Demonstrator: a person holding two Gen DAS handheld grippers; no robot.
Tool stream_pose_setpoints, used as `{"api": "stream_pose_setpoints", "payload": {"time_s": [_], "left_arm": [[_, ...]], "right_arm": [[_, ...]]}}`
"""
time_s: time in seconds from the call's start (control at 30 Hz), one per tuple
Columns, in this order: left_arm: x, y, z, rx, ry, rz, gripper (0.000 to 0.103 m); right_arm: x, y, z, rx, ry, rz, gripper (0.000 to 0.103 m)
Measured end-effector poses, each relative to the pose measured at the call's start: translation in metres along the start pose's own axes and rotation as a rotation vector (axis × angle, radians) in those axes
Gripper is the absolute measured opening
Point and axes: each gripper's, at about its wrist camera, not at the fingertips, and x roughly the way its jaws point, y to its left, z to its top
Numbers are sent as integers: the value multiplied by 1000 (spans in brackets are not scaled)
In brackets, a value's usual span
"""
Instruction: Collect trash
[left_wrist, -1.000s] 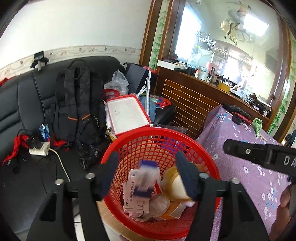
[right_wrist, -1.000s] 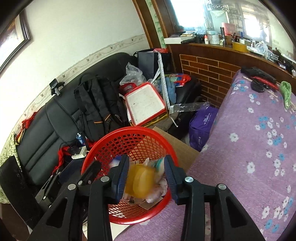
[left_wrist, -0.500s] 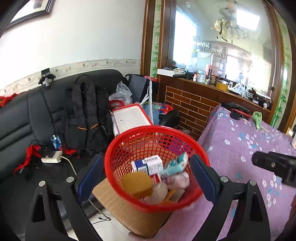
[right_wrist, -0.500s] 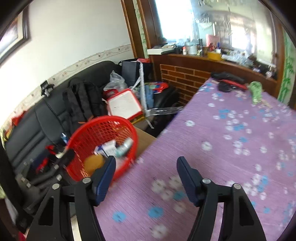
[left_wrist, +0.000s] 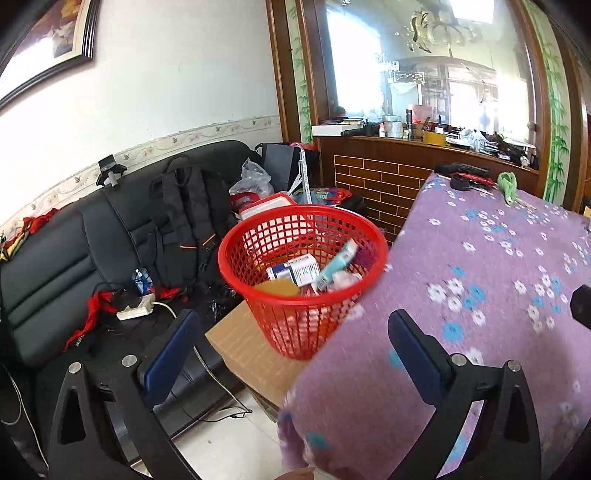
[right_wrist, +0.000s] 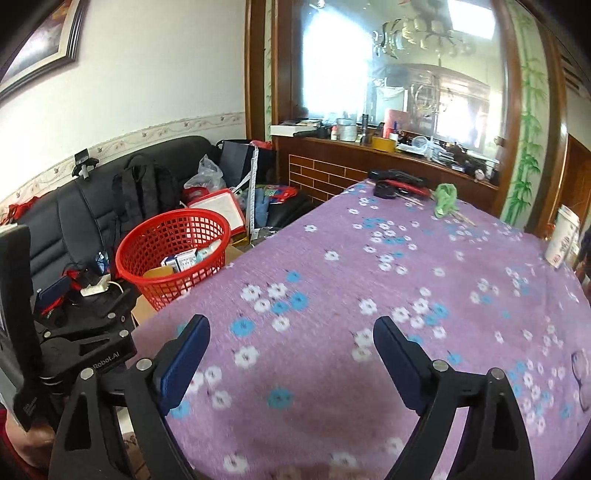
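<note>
Both grippers are now seen empty and spread wide: the left gripper (left_wrist: 291, 347) is held back from the red plastic mesh basket (left_wrist: 301, 273), which lies ahead of it and slightly above its fingertips, while the right gripper (right_wrist: 291, 350) is turned over the bench covered in purple flowered cloth (right_wrist: 406, 280), with the basket off to its left. A second ago a yellow object was pinched over the basket by the right gripper and a small box was falling between the left fingers; both pieces are now lying in the basket with a blue-and-white box (left_wrist: 295, 269) and a teal tube (left_wrist: 334, 267). That drop is judged complete. Near the far edge of the bench a crumpled green wrapper (right_wrist: 445, 199) and a white paper cup (right_wrist: 563, 242) are left, possibly the next trash.
</note>
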Motion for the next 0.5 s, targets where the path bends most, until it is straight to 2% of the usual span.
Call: {"api": "stream_pose_setpoints", "payload": {"time_s": [0.07, 0.3, 0.5], "left_arm": [[-9, -5, -8, 9, -11, -1, 102], [-22, -14, -14, 4, -1, -88, 102], [-30, -19, -15, 38, -32, -52, 102]], "right_arm": [[-6, -5, -6, 16, 4, -6, 93], [-21, -13, -22, 57, 17, -33, 93], [-29, -9, -23, 49, 3, -55, 93]]}}
